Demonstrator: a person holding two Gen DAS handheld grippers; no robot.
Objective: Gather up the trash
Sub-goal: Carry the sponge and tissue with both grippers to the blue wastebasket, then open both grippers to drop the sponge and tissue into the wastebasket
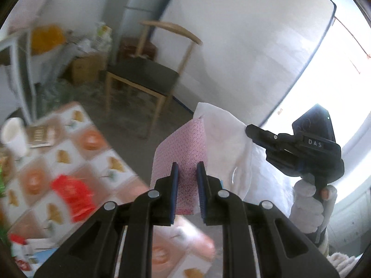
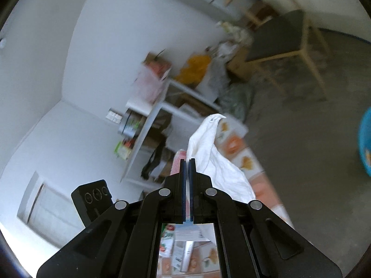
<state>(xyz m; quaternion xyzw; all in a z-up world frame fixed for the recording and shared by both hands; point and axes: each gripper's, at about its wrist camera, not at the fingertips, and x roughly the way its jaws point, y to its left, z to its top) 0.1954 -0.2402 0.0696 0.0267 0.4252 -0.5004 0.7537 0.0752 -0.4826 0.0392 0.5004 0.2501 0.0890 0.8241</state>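
Note:
My left gripper (image 1: 187,165) is shut on a pink dotted packet (image 1: 183,143), which stands up between its blue pads. Beside and behind the packet hangs a white crumpled sheet (image 1: 222,134), thin like tissue or a bag. My right gripper (image 1: 249,129), carried by a gloved hand (image 1: 306,206), has its tip at the sheet's right edge. In the right wrist view the right gripper (image 2: 187,161) has its jaws nearly together, and the white sheet (image 2: 213,153) spills out to the right of them. A sliver of the pink packet (image 2: 179,156) shows just behind. Both views are motion-blurred.
Below left lies a table with a patterned cloth (image 1: 69,143), bearing a red wrapper (image 1: 71,194) and a white cup (image 1: 15,136). A wooden chair (image 1: 143,74) stands on the grey floor beyond. A white shelf unit (image 2: 148,125) with clutter lines the wall; a blue bin (image 2: 365,143) sits far right.

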